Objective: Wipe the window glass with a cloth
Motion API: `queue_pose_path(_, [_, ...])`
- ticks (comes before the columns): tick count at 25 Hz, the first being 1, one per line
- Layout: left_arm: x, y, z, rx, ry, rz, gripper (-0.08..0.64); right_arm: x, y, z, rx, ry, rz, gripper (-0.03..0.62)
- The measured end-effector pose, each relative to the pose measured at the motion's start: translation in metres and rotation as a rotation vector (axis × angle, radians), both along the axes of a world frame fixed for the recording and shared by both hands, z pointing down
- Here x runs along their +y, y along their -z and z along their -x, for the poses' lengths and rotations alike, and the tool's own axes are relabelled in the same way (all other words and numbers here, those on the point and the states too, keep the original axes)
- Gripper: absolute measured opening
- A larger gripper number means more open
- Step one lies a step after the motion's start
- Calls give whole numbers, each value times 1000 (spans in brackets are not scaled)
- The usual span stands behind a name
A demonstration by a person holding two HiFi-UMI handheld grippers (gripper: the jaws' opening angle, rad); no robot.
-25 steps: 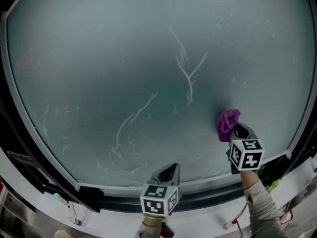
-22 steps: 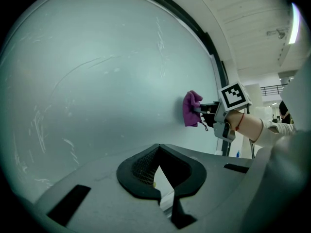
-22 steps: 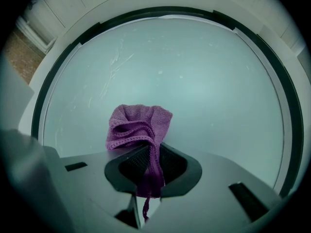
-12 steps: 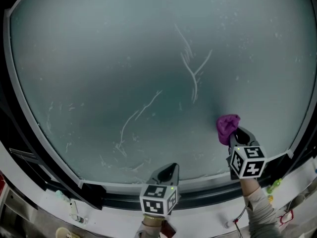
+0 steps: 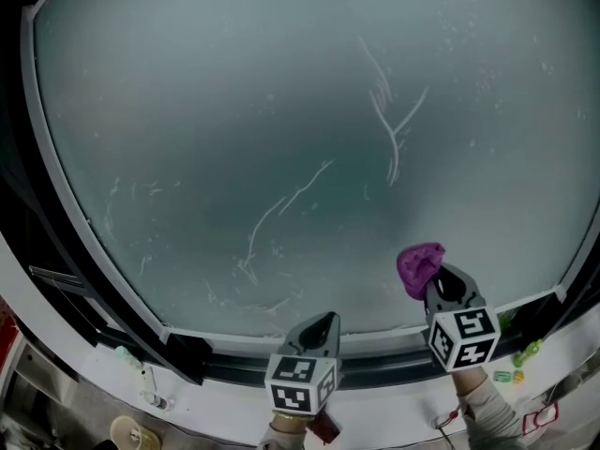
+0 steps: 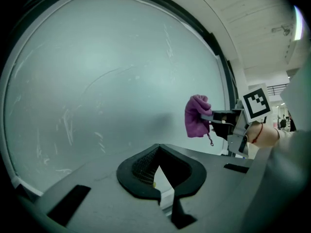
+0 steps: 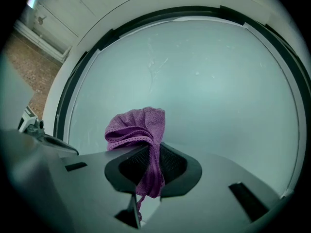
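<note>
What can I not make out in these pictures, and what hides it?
1. Whether the purple cloth in the right gripper touches the window glass: head view, the cloth covers its own contact spot.
2. Small items on the sill, head view: too small and dim to name.
3. The person's right forearm, head view: cut off by the bottom edge.

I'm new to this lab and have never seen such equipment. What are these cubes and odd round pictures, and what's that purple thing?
No robot: a person holds a two-jaw gripper in each hand; the patterned cubes are part of them. One picture comes from a camera on the person's head, the others from cameras riding on each gripper. All face a large window glass with pale streaks. The right gripper is clamped on a purple cloth, held up near the glass. The left gripper is shut and empty, lower down.
</note>
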State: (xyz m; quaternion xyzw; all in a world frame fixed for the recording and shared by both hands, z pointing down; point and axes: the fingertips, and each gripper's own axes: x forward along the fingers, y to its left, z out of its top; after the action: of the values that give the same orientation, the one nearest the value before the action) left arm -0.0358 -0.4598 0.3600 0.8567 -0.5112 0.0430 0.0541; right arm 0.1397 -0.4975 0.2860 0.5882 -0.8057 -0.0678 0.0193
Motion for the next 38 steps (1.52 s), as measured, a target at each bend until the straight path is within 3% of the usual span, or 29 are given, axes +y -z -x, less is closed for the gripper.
queue_pose_path(4, [9,-10,16,13,43,8,5,16,-15,26,26,51,12,49])
queue_pose_path(14, [37,-29,40,38,102,9,5,68,-58,79,-16,160,69,49])
queue_pose_path(20, [50,-33,41,49,104,2,5,83,-68,86,-83,187,123,49])
queue_pose_path(29, [61,-18,41,72,105,-41,5,90,-65,82,-63,175,75,49])
queue_pose_path(38, [64,-18,39,56,101,-37,5,95,-64,81,-67,177,84,48])
